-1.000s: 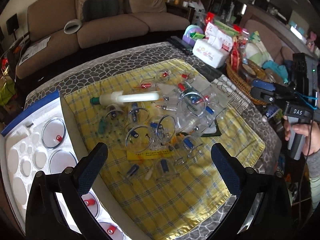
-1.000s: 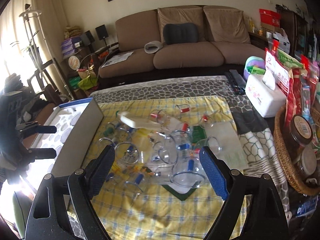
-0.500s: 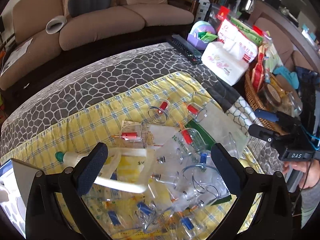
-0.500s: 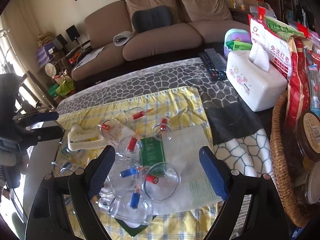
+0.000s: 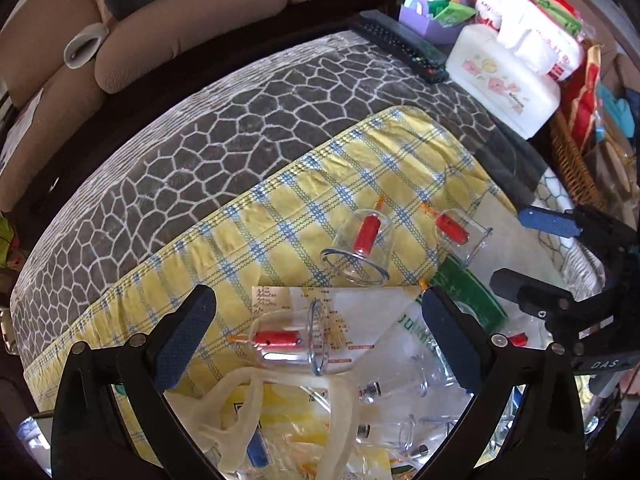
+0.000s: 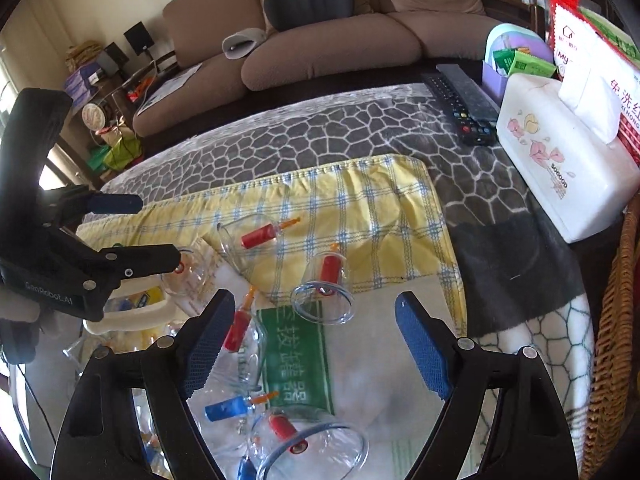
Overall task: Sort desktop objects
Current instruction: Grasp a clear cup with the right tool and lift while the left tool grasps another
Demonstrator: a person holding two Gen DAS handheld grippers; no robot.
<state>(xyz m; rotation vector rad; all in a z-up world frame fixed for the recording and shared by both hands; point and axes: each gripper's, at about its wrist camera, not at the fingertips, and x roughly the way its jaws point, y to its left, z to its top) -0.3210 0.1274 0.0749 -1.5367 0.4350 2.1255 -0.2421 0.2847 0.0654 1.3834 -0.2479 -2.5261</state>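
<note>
I bring both grippers, left (image 5: 316, 332) and right (image 6: 314, 336), lower over the clear cups (image 6: 323, 292); jaws released, right's just narrowing, nothing gripped.

The left wrist view looks steeply down from close above the yellow checked cloth (image 5: 304, 184), past its own left gripper (image 5: 316, 334) at the bottom of the picture, with a red-valved cupping cup (image 5: 286, 346) lying between the fingers; the right gripper (image 5: 520, 248) enters at its right edge; the right wrist view tilts less steeply, from the other side, over the right gripper's own fingers, the left gripper (image 6: 156, 232) at its left; both share the cloth, the tissue box (image 6: 560, 160), the remote controls (image 6: 464, 104) and the sofa (image 6: 320, 44) beyond.
</note>
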